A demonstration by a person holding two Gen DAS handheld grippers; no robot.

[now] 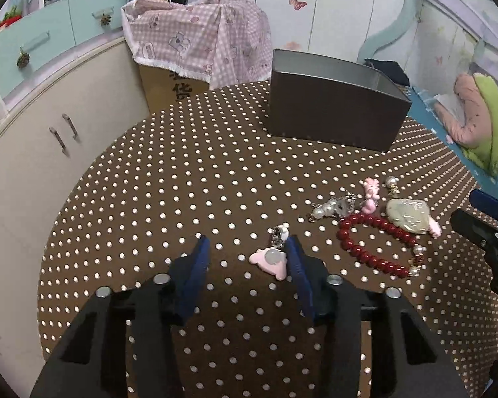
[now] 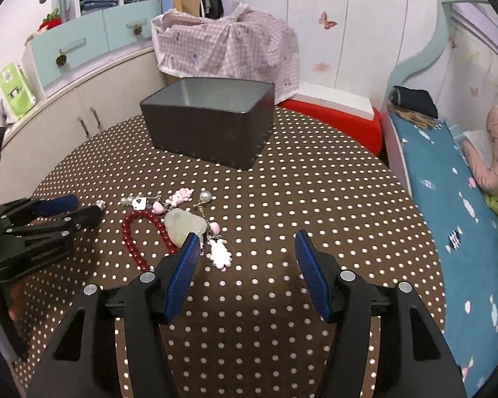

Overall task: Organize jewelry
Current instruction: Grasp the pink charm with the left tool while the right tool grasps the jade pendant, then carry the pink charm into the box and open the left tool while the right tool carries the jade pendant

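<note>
Jewelry, assorted, loose on a round table under a brown white-dotted cloth (image 1: 182,179).

Items, all lying near the table's front edge:
- Pink heart-shaped charm (image 1: 270,260) on a short silver chain, set apart from the rest, between the left gripper's (image 1: 247,248) fingers and close against the right-hand pad.
- Red bead bracelet (image 1: 375,242) with pearl and gold ends.
- Pale green carved pendant (image 1: 406,215), touching the bracelet.
- Pearl cluster on chain (image 1: 330,207); small pink figure charms (image 1: 371,189) just beyond it.
- White-and-pink figure charm (image 2: 219,253), seen from the right wrist, just beside that gripper's left pad.

Receptacle: dark brown rectangular box (image 1: 335,112), open-topped, at the far side of the table, well apart from the pieces. What shows of its interior looks bare.

Tongs: left gripper spread wide around the heart charm, nothing clamped. Right gripper (image 2: 247,245) likewise spread, holding nothing, low over bare cloth beside the pile.

Step in hand, as judged: first pick-up, none of the visible pieces yet boxed. Next move calls for the left fingers to centre on the charm and close on its thin flat body, then a carry to the box; the trailing chain may swing or snag.

Writing: dark Chinese characters on a cardboard carton (image 1: 169,83) under a pink checked cloth, partly covered, not legible. No brand readable.
</note>
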